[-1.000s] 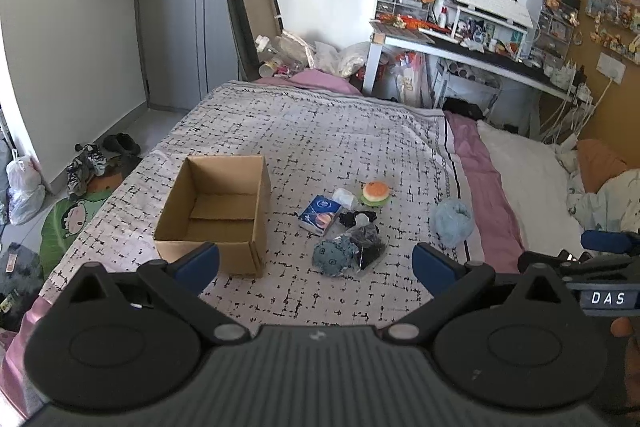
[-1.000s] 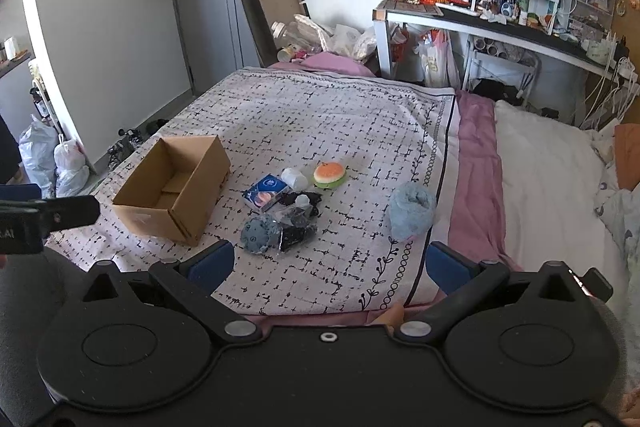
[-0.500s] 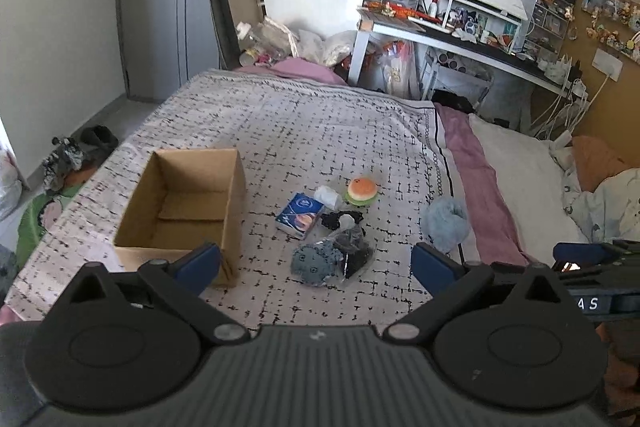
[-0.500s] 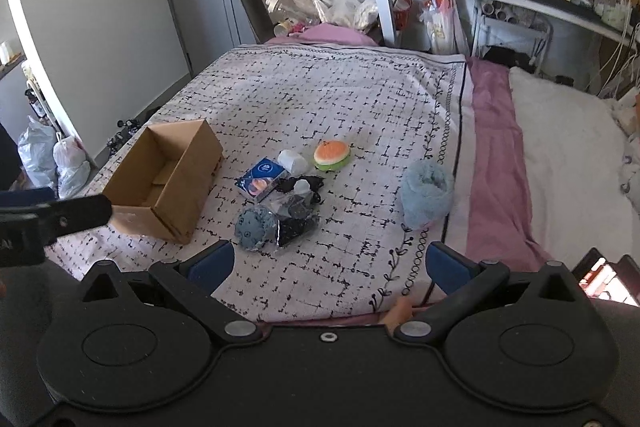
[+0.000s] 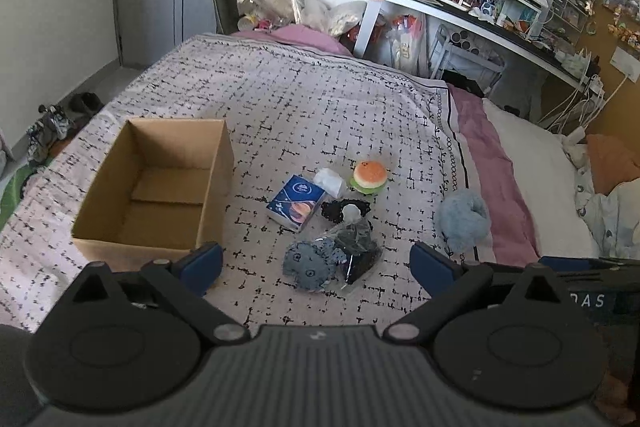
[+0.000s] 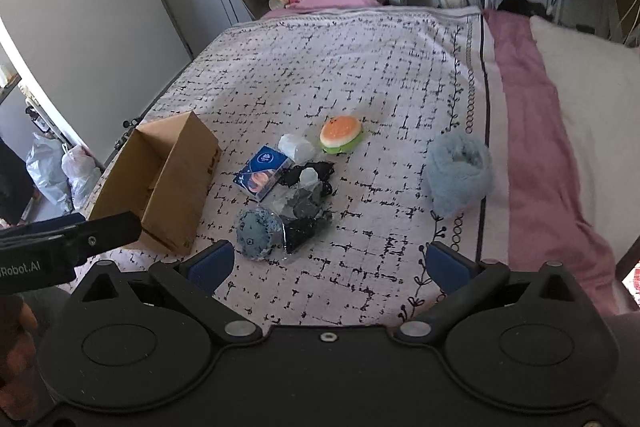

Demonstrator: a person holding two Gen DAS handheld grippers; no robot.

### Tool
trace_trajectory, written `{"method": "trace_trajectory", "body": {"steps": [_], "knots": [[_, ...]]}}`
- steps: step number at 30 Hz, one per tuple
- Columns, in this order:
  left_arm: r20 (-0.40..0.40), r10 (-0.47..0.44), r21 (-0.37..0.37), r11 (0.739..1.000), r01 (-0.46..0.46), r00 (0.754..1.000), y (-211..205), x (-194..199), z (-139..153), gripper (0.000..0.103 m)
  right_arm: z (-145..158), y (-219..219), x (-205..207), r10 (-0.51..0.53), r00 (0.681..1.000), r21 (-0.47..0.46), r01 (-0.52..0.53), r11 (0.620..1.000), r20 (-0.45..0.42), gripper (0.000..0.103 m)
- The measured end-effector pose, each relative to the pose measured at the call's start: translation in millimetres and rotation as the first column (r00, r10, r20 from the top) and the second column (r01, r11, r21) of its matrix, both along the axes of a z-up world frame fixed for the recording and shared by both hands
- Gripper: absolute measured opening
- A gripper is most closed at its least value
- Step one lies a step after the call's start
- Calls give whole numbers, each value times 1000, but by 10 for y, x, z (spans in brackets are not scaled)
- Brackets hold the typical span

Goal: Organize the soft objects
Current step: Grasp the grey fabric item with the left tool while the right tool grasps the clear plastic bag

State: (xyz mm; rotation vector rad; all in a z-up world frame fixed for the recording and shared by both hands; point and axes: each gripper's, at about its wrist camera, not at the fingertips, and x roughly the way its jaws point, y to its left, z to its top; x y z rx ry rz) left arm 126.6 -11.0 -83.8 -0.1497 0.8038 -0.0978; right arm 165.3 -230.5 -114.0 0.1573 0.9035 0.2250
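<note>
Lying on the patterned bedspread (image 5: 304, 115) were the following; an open cardboard box (image 5: 160, 187), nothing visible inside, at the left; just right of it a blue tissue pack (image 5: 296, 203), touching a small white bundle (image 5: 330, 182); beside that a burger-shaped squishy toy (image 5: 369, 177); nearer the cameras a clear bag of dark and grey-blue cloth items (image 5: 332, 259), with a black lace piece (image 5: 340, 209) at its far end; well apart to the right, near the pink sheet (image 6: 532, 131), a fluffy light-blue plush (image 6: 456, 173). Left gripper (image 5: 316, 265): fingers spread wide, holding nothing, above the bed's near edge; right gripper (image 6: 328, 265): fingers likewise spread, nothing between them.
</note>
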Motion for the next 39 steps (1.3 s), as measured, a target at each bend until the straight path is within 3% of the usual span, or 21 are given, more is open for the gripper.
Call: {"method": "trace_trajectory", "body": {"steps": [8,18,23,31,39], "knots": [[-53,17,-22,1000,-19,998,66,279,-264,99,-140,58,293,-11,1000,39,12,999,-26,103],[-121,4,-41,999,-9,993,91,576,-592,85,-419,63,610,-46,997,119,52,991,-55,102],[-163,2,-63,998,-12,987,112,714,-771,77,-535,33,725,-60,995,164,71,984,-74,98],[-214,2,-76,997,-19,977,113,910,-1016,76,-776,51,968,-58,988,211,88,973,-145,83],[-274,-3,-85,996,-21,962,120,1085,-1286,76,-957,68,1133,-48,979,245,98,965,-200,82]]}}
